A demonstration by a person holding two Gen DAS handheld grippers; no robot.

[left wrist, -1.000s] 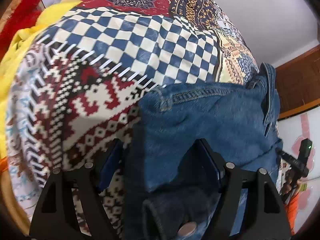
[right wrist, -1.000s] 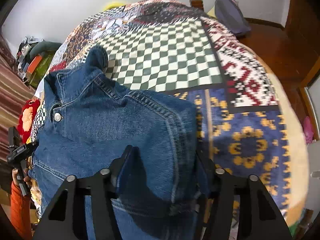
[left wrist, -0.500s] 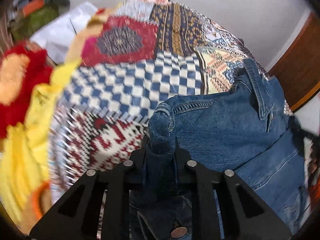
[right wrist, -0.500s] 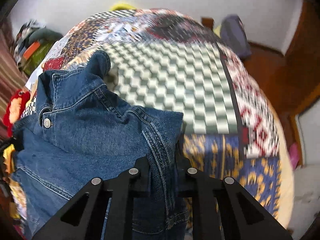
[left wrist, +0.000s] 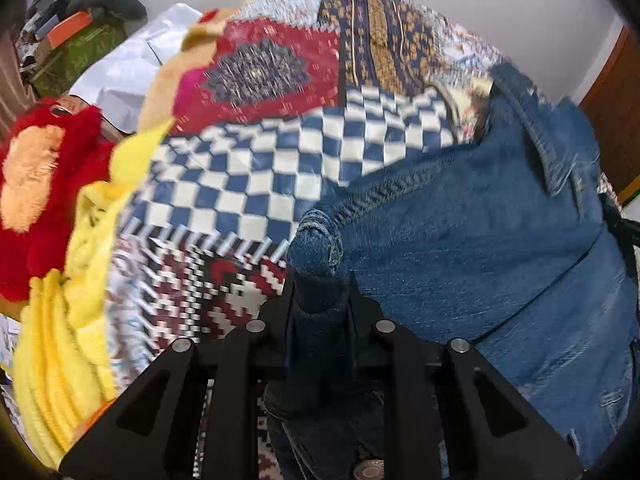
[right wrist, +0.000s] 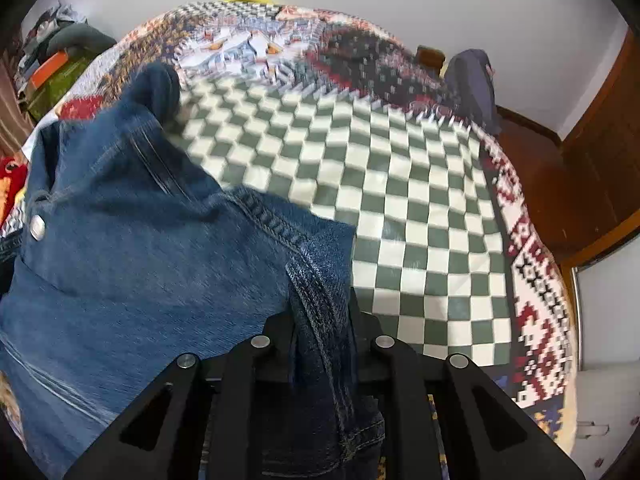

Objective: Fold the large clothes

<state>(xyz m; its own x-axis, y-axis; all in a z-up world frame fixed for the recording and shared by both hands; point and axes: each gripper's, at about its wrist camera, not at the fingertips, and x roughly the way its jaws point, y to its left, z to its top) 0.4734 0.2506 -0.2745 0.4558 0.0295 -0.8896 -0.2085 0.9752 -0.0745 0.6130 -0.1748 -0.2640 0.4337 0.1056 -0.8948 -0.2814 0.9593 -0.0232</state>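
A blue denim jacket (left wrist: pixel 472 240) lay on the bed's patchwork bedspread (left wrist: pixel 256 184), its collar and a metal snap button (right wrist: pixel 37 227) showing. The left tongs (left wrist: pixel 319 300) had just been closing and pinched a bunched fold of the denim. The right tongs (right wrist: pixel 322 312) were pressed together on a stitched seam edge of the same jacket. A red plush toy (left wrist: pixel 36 188) sat beside the bed.

Jacket (left wrist: pixel 460 248) on bedspread (left wrist: pixel 248 184)
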